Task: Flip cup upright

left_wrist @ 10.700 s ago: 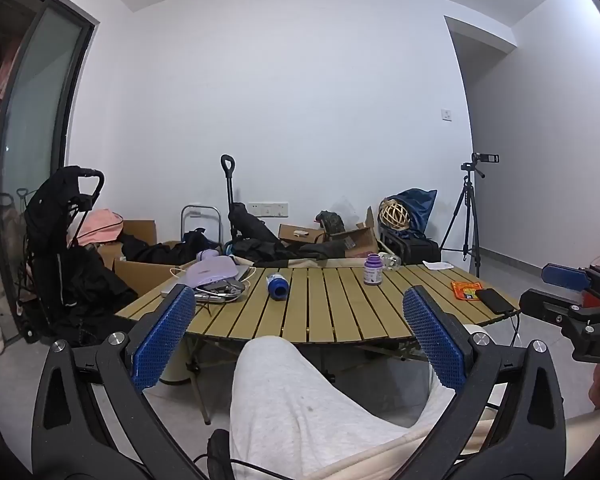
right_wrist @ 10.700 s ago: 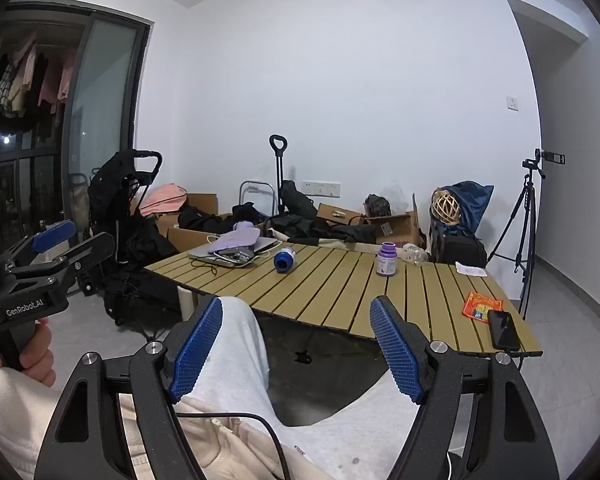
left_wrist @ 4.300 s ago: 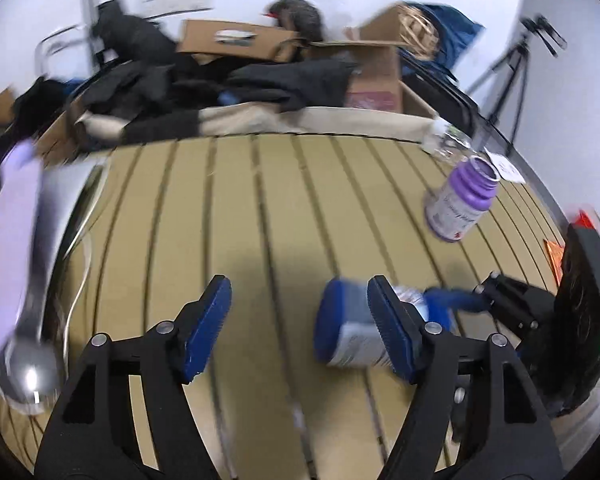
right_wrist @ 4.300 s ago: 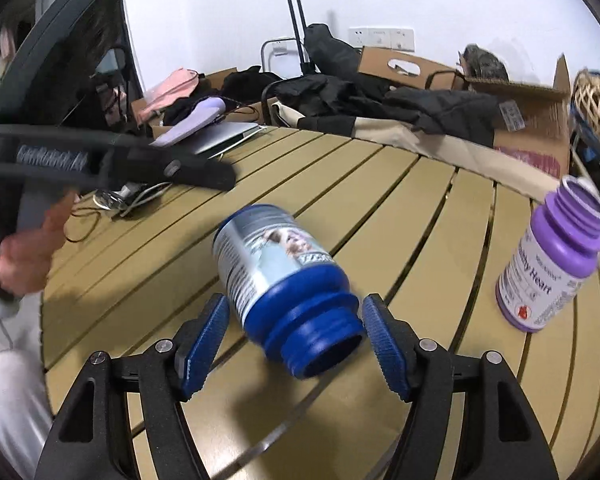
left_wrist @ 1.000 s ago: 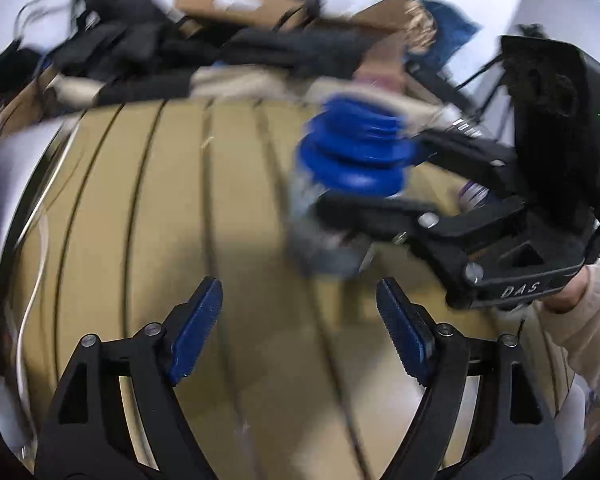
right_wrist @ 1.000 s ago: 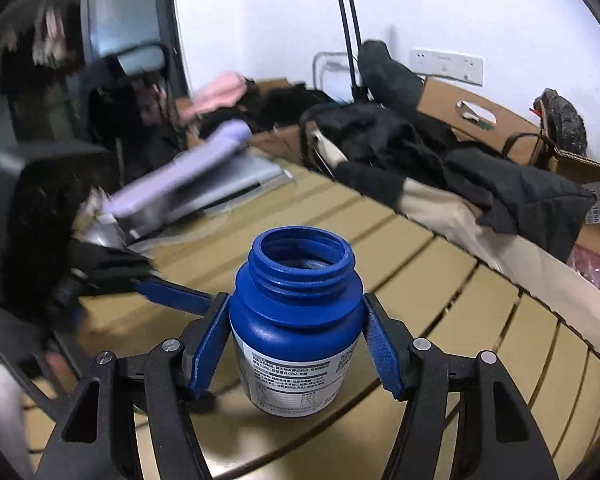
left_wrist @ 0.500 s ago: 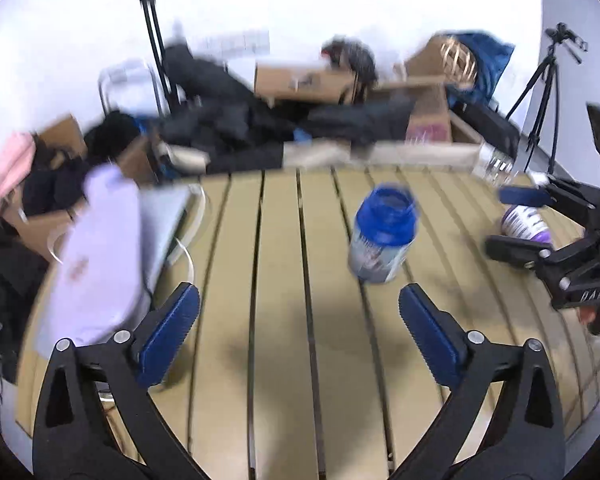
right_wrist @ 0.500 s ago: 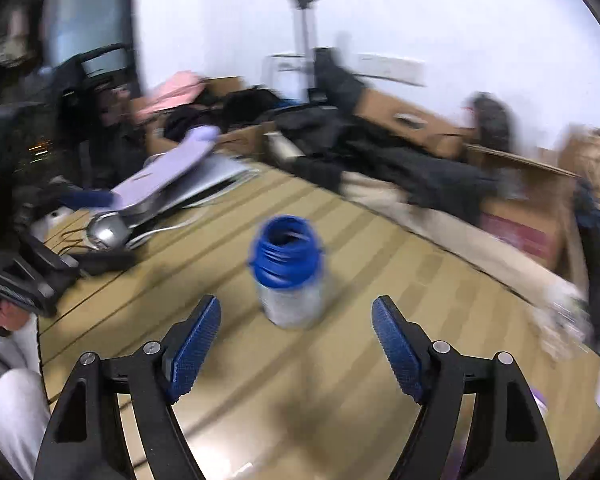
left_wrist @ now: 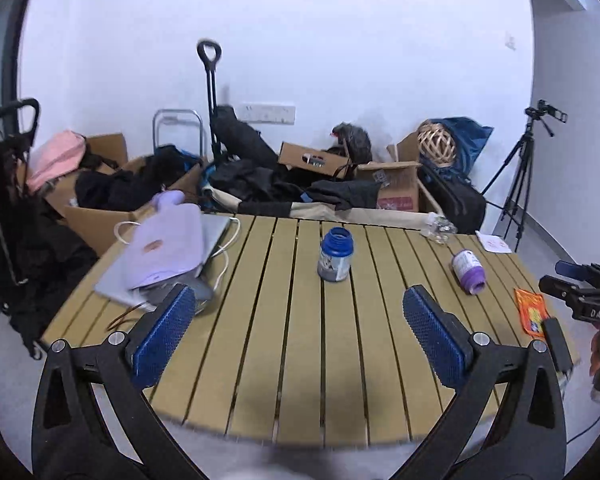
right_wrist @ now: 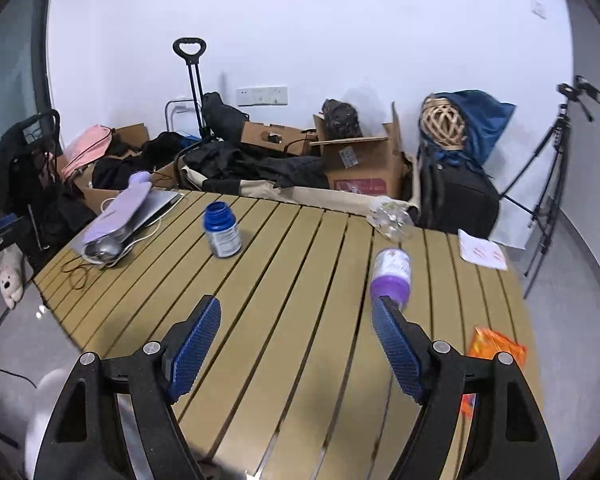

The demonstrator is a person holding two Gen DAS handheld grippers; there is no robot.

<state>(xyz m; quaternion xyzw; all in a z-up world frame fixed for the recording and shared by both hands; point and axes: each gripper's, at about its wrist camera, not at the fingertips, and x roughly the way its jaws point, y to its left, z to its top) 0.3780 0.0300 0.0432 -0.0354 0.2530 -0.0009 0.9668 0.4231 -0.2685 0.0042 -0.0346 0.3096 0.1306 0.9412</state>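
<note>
The cup is a blue open-topped jar with a pale label [left_wrist: 335, 254] [right_wrist: 220, 232]. It stands upright, mouth up, on the slatted wooden table [left_wrist: 292, 352], near the middle. My left gripper [left_wrist: 300, 332] hangs open over the table's near edge, well short of the jar, with nothing between its fingers. My right gripper [right_wrist: 296, 344] is open too, holds nothing, and sits back at the near right. A purple bottle [left_wrist: 468, 271] [right_wrist: 392, 276] lies on its side just past the right gripper's right fingertip.
A laptop under a lilac pouch [left_wrist: 160, 248] with white cables fills the table's left end. A clear crumpled bottle [right_wrist: 390, 216], a paper slip [right_wrist: 482, 254], an orange packet [left_wrist: 530, 310] and a black phone [left_wrist: 556, 340] lie to the right. Boxes, bags and a tripod [left_wrist: 520, 184] stand behind.
One second ago my right gripper was shut on the upright blue jar. It has let go, and both grippers have drawn back toward the near edge. The jar stays standing.
</note>
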